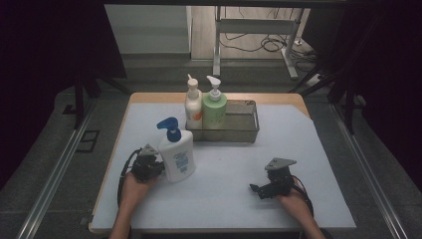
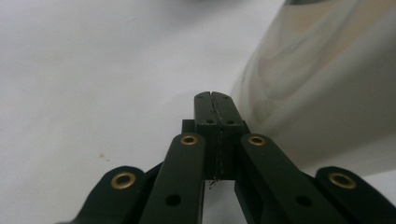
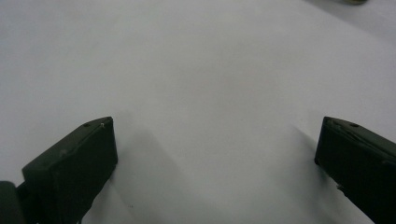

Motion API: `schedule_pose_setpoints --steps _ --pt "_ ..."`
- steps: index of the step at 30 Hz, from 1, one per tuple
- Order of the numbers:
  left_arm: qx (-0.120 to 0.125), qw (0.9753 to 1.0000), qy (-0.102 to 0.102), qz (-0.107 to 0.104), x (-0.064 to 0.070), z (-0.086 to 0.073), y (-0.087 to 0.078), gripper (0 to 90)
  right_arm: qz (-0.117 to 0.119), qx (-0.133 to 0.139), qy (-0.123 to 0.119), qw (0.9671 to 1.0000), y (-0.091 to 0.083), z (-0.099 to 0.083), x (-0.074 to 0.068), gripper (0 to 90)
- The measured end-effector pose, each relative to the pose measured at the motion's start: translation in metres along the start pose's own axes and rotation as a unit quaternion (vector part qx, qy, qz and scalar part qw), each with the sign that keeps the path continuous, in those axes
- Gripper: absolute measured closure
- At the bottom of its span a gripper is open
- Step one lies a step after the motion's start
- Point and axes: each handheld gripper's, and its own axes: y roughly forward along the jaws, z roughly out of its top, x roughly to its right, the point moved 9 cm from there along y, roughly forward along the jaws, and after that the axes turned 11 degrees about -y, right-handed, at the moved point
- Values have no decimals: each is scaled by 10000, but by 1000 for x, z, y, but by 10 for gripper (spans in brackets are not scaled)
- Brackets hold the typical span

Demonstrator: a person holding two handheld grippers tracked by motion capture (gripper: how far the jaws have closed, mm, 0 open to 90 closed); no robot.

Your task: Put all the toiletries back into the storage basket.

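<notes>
A white pump bottle with a blue head (image 1: 176, 152) stands upright on the pale table mat (image 1: 224, 174), left of centre. My left gripper (image 1: 147, 164) sits just to its left, held by a hand. In the left gripper view its jaws are pressed together with nothing between them (image 2: 212, 100), and the bottle's blurred white side (image 2: 322, 88) rises close on the right. My right gripper (image 1: 263, 189) rests low over the mat at the front right. Its fingers (image 3: 74, 168) stand wide apart over bare mat, gripper (image 3: 215, 154) open.
A metal mesh tray (image 1: 244, 130) stands at the back centre of the table. In its left end stand a white bottle with an orange label (image 1: 193, 105) and a green pump bottle (image 1: 214, 107). Dark curtains and floor rails flank the table.
</notes>
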Motion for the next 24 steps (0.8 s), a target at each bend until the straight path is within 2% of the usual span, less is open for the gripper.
schedule_pose_setpoints --steps 4,8,16,21,24 --pt "-52 9999 68 -93 8 -2 3 894 0 -1 -2 10000 0 0 0 0" --pt "-45 9999 0 -166 12 -3 6 894 -1 0 -1 10000 0 0 0 0" --pt "-86 9997 35 -240 20 -7 7 894 -1 -1 -1 10000 0 0 0 0" --pt "-133 9997 80 -173 22 -7 9 894 -1 -1 -3 10000 0 0 0 0" --pt "-144 9998 23 -157 24 -7 12 894 -1 -1 -2 10000 0 0 0 0"
